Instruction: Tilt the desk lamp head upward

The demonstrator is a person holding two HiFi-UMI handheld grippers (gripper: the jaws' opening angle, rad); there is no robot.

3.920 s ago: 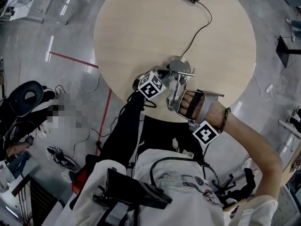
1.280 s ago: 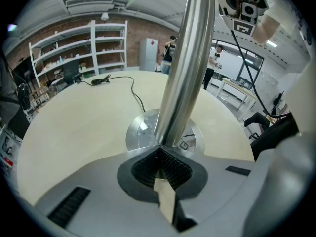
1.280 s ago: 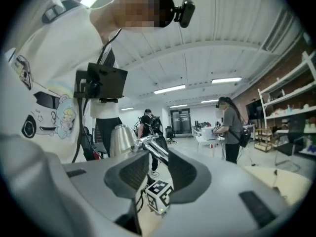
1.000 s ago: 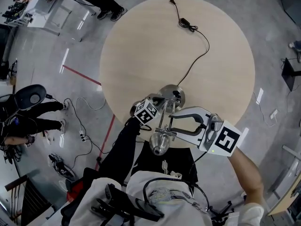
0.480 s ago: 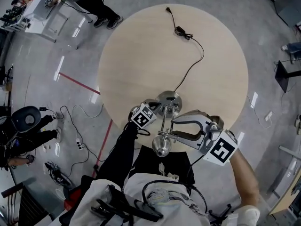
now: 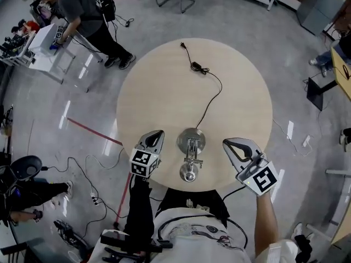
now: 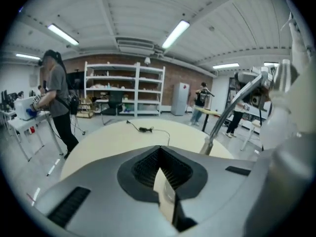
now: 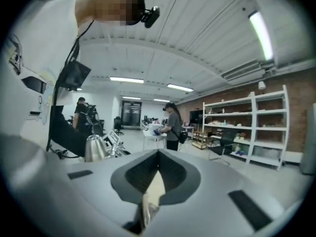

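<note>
The chrome desk lamp stands near the round table's (image 6: 164, 86) front edge, with its round base (image 6: 191, 140) on the wood and its head (image 6: 189, 173) toward me past a jointed arm (image 6: 192, 156). My left gripper (image 6: 156, 133) is shut and empty to the left of the base, apart from it. My right gripper (image 6: 228, 143) is shut and empty to the right. In the left gripper view the jaws (image 7: 159, 148) meet, and the lamp's arm (image 7: 232, 107) rises at right. In the right gripper view the jaws (image 8: 158, 153) meet, and the lamp's head (image 8: 95, 147) shows at left.
The lamp's black cord (image 6: 211, 100) runs across the table to a switch (image 6: 196, 66) and a plug (image 6: 184, 45) at the far edge. A person (image 6: 77, 10) stands at a white bench (image 6: 46, 45) at the far left. Cables (image 6: 88, 174) lie on the floor at left.
Both grippers have come off the lamp and moved out to its sides. The right gripper's jaws, open around the lamp before, have shut. The view takes in more of the room.
</note>
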